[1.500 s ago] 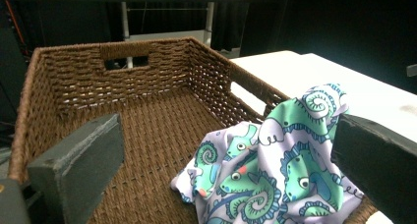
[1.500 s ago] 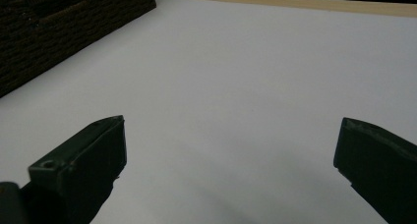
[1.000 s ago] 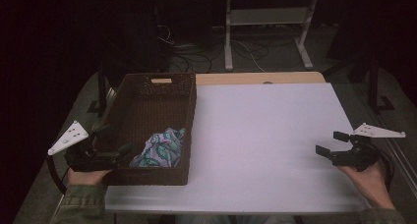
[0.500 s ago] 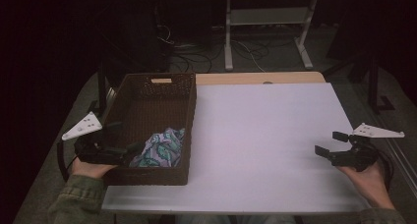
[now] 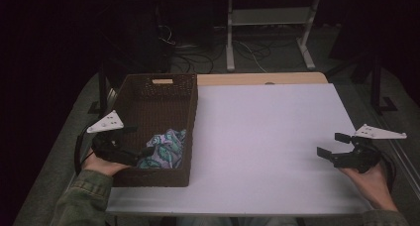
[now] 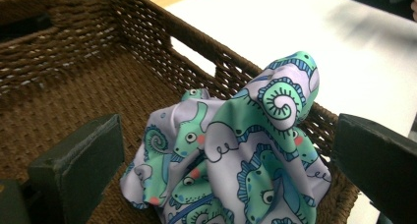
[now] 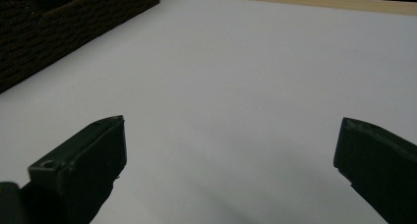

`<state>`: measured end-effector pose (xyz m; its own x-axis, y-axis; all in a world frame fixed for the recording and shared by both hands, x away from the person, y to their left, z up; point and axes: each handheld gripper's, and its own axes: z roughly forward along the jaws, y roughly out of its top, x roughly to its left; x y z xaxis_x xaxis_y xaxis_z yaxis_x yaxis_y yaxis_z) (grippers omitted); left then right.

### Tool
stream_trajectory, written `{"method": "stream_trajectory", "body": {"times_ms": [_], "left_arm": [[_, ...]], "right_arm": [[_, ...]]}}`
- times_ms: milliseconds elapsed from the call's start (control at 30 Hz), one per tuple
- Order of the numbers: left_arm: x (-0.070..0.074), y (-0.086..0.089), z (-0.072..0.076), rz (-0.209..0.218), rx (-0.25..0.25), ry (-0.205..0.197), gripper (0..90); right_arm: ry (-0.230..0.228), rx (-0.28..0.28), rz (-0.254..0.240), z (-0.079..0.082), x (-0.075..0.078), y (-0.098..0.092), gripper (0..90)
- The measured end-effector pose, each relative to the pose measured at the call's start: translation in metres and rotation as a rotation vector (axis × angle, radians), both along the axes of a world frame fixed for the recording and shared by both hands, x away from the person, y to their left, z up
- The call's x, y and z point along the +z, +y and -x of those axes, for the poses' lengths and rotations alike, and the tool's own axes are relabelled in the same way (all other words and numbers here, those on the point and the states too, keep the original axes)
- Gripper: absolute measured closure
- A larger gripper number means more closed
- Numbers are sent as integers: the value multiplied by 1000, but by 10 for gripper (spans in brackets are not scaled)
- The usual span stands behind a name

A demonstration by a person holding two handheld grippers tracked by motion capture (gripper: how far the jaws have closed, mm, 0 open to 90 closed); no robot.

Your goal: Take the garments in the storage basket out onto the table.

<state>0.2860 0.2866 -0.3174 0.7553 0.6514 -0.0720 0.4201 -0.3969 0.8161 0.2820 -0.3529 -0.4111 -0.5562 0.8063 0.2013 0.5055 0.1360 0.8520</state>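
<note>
**Two hand-held grippers at a table with a basket and a patterned cloth**

High view. A white table [image 5: 267, 137] fills the middle of the frame, with a strip of bare wood showing along its far edge. A dark brown woven basket [image 5: 163, 94] stands on the left part of the table, its long side running from the lower left toward the upper middle of the frame. A crumpled cloth [image 5: 163, 147] (pale lilac, printed with green and blue curled-tail creatures) lies in the near end of the basket, against the wall nearest the bottom of the frame. The left gripper [image 5: 134, 140], held in a hand [image 5: 101, 162] at the lower left, reaches over the basket's left rim; its jaws stand wide apart and hold nothing, with their tips just beside the cloth. The right gripper [image 5: 331, 145], held in a hand [image 5: 369, 181] at the lower right, sits low over bare tabletop, well apart from the basket, with its jaws likewise spread wide and empty.

Left gripper view. The two black jaws rise at the lower left and right edges of the frame, and the cloth [image 6: 236, 155] lies bunched between and beyond them, heaped against the basket's [image 6: 74, 81] wall.

Right gripper view. The jaws frame bare table [image 7: 246, 81]; a corner of the basket [image 7: 59, 22] shows at the upper left.
</note>
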Motion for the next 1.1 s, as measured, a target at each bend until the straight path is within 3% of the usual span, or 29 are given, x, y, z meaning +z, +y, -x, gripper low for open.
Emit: {"method": "stream_trajectory", "body": {"times_ms": [433,600,967,1100], "left_arm": [[-6,-23,-15,-91,-76,85,0],[-11,-30,-21,-139,-97,141,0],[-16,-37,-27,-197,-108,205,0],[-19,-43,-31,-236,-119,238,0]], "right_arm": [[-1,4,-2,0,0,0,0],[-2,5,-2,0,0,0,0],[-1,6,-3,0,0,0,0],[-1,6,-4,0,0,0,0]]}}
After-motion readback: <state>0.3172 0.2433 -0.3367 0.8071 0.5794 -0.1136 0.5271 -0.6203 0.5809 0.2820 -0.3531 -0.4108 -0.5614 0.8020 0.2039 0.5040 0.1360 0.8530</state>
